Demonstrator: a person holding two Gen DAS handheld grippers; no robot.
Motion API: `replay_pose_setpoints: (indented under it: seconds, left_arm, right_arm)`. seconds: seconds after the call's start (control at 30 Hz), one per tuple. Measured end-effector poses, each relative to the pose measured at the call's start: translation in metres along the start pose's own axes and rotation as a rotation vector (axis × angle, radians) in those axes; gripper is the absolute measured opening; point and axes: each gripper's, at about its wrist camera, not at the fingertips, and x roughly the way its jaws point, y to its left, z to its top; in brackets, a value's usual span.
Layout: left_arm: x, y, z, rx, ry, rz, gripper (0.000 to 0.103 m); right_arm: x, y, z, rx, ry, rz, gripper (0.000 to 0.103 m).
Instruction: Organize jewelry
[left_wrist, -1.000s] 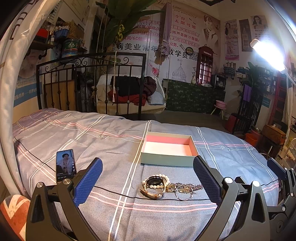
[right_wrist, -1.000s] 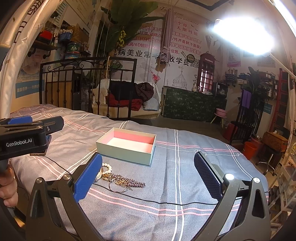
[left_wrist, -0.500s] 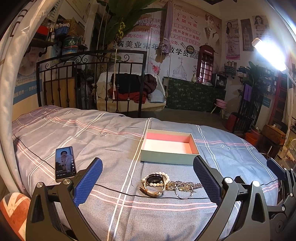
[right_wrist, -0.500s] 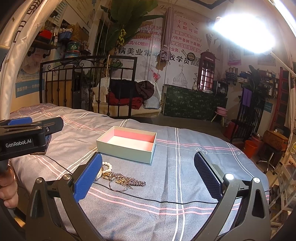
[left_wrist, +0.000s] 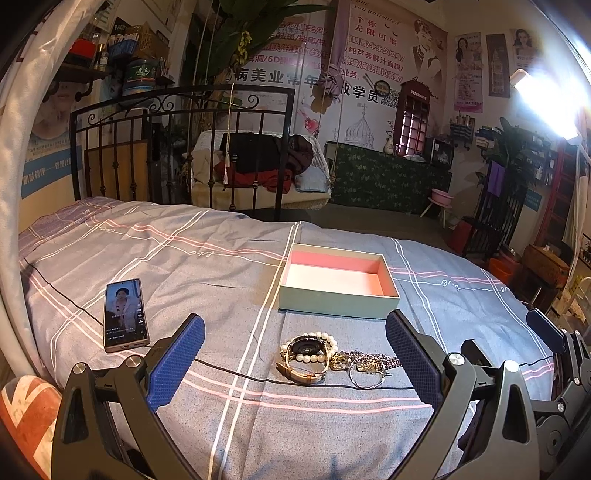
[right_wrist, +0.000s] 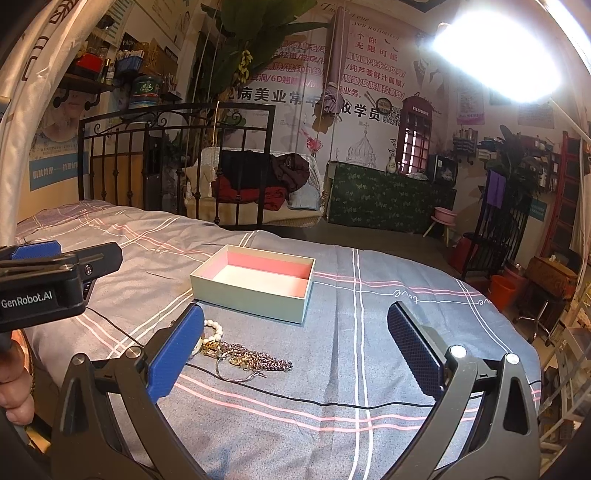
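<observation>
Jewelry (left_wrist: 334, 356) lies in a small heap on the bedspread (left_wrist: 184, 258), seen from the left wrist camera directly ahead of the left gripper (left_wrist: 295, 358) and between its two blue pads. The jaws stand wide apart and hold nothing. The heap has a watch (left_wrist: 304, 356) with a dark round face and a tan strap, a ring of round white pearl beads (left_wrist: 314, 349) around it, a thin metal hoop (left_wrist: 365, 373) and a tangled chain (left_wrist: 373, 358) that runs to the right. So the long axis of the heap goes across the view, left to right. The open box (left_wrist: 338, 282), pale green outside and pink inside, stands just behind the heap and is empty. A phone (left_wrist: 125, 314) lies to the left, well apart, and a thin black cable (left_wrist: 236, 373) passes close under the heap.

In the right wrist view the right gripper (right_wrist: 295, 354) is also wide open and empty. Here the heap (right_wrist: 243, 356) sits toward the left pad, partly hidden by it, with the chain (right_wrist: 266, 363) stretching right into the gap. The box (right_wrist: 255, 282) is beyond it. The left gripper seems better centered on the heap; the loose chain will probably slip and drag.
</observation>
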Motion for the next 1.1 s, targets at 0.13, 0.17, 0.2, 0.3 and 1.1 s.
replay_pose_setpoints:
  seconds: [0.13, 0.17, 0.2, 0.3, 1.1]
  left_arm:
    - [0.011, 0.008, -0.001, -0.044, 0.053, -0.007, 0.097]
    - [0.016, 0.01, -0.002, -0.052, 0.081, -0.019, 0.097]
    - [0.022, 0.011, -0.004, -0.061, 0.114, -0.03, 0.097]
    - [0.042, 0.017, -0.012, -0.079, 0.229, -0.052, 0.097]
    - [0.194, 0.031, -0.034, -0.068, 0.624, -0.099, 0.08]
  right_arm:
    - [0.011, -0.002, 0.005, 0.001, 0.033, 0.001, 0.097]
    - [0.015, -0.003, 0.004, 0.005, 0.045, 0.001, 0.097]
    - [0.019, -0.004, 0.004, 0.01, 0.06, 0.002, 0.097]
    - [0.04, -0.009, 0.0, 0.028, 0.142, 0.025, 0.097]
    - [0.166, 0.002, -0.039, 0.024, 0.546, 0.21, 0.076]
